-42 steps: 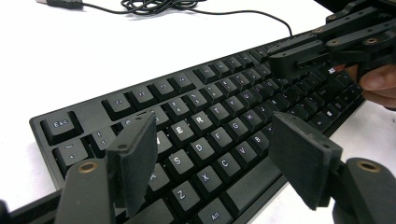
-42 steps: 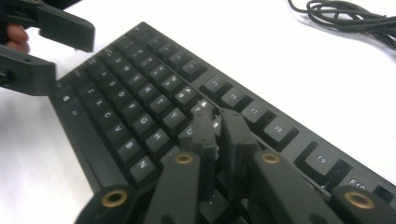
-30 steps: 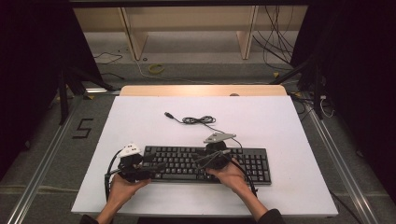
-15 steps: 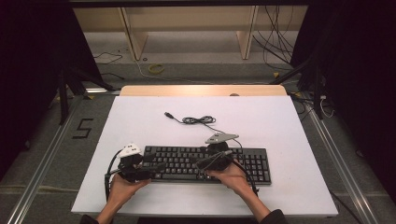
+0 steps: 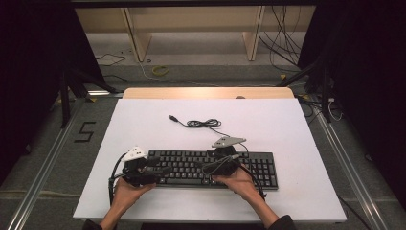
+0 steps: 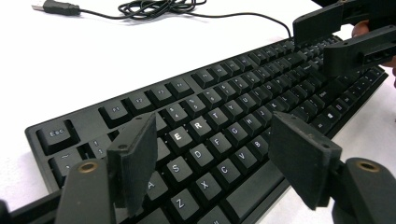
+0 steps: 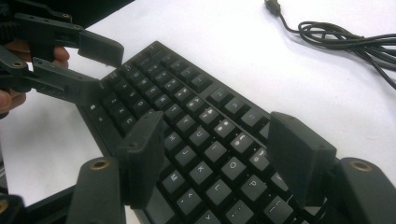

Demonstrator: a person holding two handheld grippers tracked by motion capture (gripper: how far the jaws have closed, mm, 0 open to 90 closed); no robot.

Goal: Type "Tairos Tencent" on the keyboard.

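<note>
**High view: two hand-held grippers poised over a black keyboard**

High view shows a black keyboard point(image 5: 210, 167) lying flat on the white table point(image 5: 287, 134), near the person's edge and roughly centred. Its thin black cable point(image 5: 203, 123) runs away from the back edge into a loose coil, ending in a USB plug point(image 5: 173, 118) that rests on the bare table, well apart from the keys.

The left hand-held gripper point(image 5: 160, 170) sits at the keyboard's left end, pointing across the keys towards the middle. In the left gripper view its jaws stand wide apart above the letter rows (E and R read clearly between them), with nothing pressed between the pads.

The right hand-held gripper point(image 5: 210, 167) hovers over the middle of the keyboard, pointing towards the left one. In the right gripper view its jaws are spread wide as well, having just been opening, and only the keys lie below the gap; the pads grip nothing. The two hand-held grippers face each other, near but apart.

Both of the person's hands hold the tools from the near edge of the table.
</note>
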